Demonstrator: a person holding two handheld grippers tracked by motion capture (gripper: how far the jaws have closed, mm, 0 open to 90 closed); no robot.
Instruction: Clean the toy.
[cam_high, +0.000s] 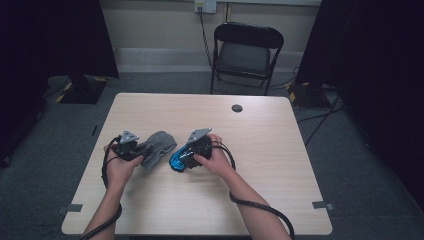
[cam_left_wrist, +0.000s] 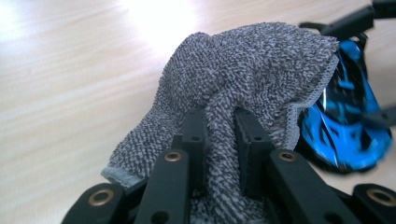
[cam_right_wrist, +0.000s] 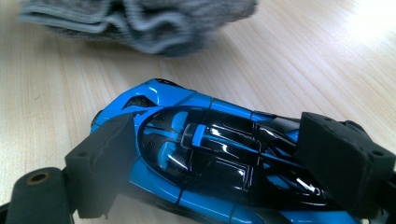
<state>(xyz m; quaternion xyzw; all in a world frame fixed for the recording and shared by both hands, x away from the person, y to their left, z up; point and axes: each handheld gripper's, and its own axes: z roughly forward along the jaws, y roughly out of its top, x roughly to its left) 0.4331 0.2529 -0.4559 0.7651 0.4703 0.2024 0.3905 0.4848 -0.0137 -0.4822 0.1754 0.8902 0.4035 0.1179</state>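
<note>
Pinching grey cloth (cam_left_wrist: 243, 79): left hand-held gripper (cam_left_wrist: 219, 126) | clamping blue toy car (cam_right_wrist: 210, 154): right hand-held gripper (cam_right_wrist: 224, 158)

No legible text, label, brand, number or sign anywhere. Blue toy car (cam_right_wrist: 219, 158): glossy black-and-blue bodywork, no readable badge or numeral. Grey cloth (cam_left_wrist: 243, 88): plain weave, no tag. Tabletop (cam_high: 260, 150): bare wood grain, unmarked. Wall plate (cam_high: 205, 5), far side above chair: too small to read.
</note>
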